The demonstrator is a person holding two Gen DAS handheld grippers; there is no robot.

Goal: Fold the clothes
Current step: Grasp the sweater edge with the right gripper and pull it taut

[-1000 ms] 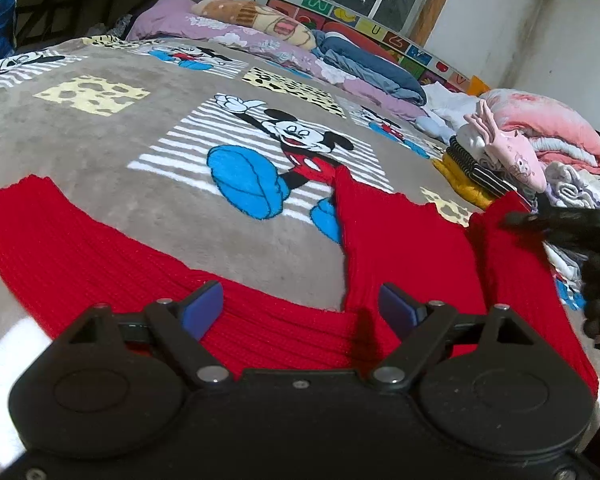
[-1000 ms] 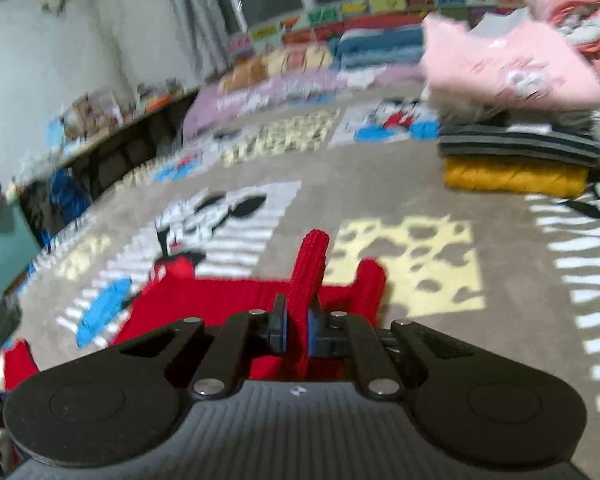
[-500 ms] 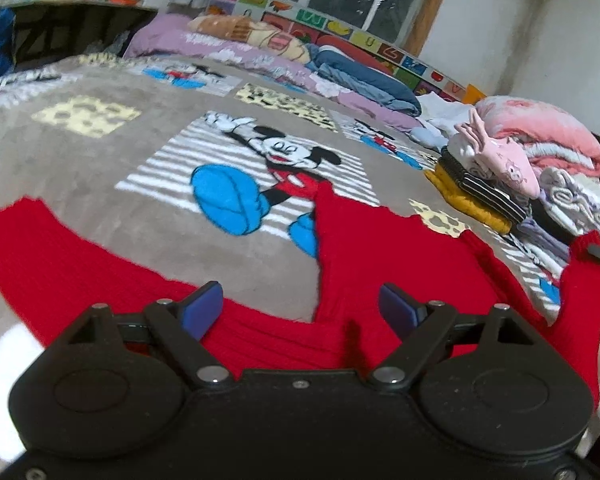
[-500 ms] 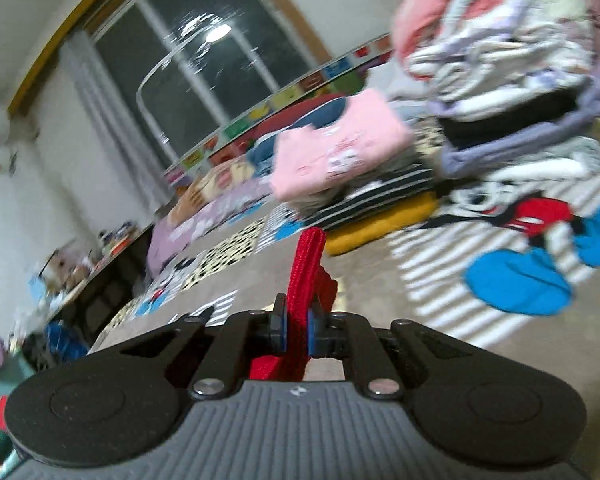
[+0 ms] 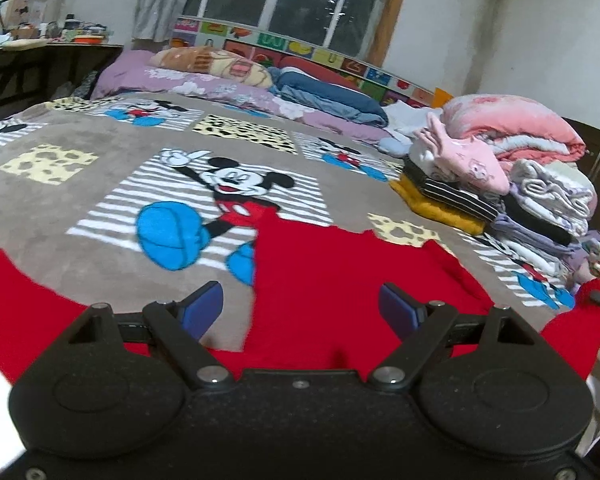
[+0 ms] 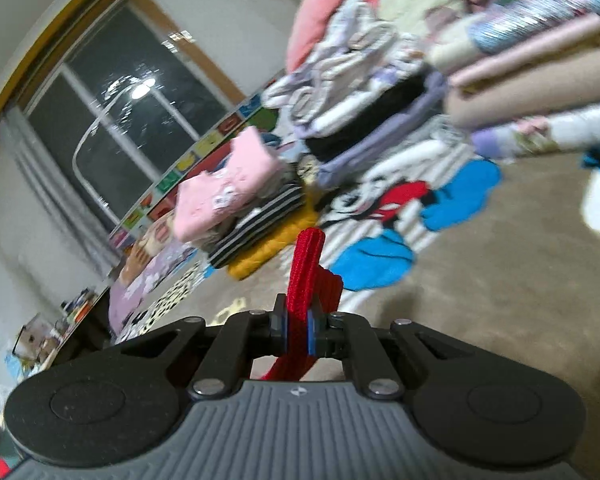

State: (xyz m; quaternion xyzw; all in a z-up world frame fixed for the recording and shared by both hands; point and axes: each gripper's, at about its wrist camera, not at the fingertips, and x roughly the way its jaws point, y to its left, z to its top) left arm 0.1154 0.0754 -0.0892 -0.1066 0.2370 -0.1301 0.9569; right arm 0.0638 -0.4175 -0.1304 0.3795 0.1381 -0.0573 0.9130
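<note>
Right gripper (image 6: 296,330) is shut tight on a fold of the red knit sweater (image 5: 320,276). The pinched bit sticks up between the blue pads (image 6: 310,330) like a little red post, and you can see its ribbed lines. This picture is tipped and blurry.

Left gripper (image 5: 300,308) is wide open with nothing in it. Its two blue pads (image 5: 202,308) hang over the sweater, just above the cloth.

The sweater lies on the bed, spread flat on a soft brown blanket (image 5: 100,184). It is bright red, with thin knitted ribs. One sleeve reaches far out to the left side. The body goes up the middle and covers the legs of the Mickey Mouse picture (image 5: 228,188) on the blanket. On the right, a corner of the sweater is lifted off the bed, beside a black gripper part at the picture's edge.

The blanket looks fuzzy, with white stripes, blue shoes and yellow cheese squares on it.

A stack of folded clothes (image 5: 452,192) sits on the right side of the bed, well apart from the sweater: a yellow one at the bottom, a black and white striped one, and a pink one on top. Behind it is a puffy pink quilt (image 5: 512,124). Purple bedding (image 5: 204,84) and a blue blanket lie by the window.
</note>
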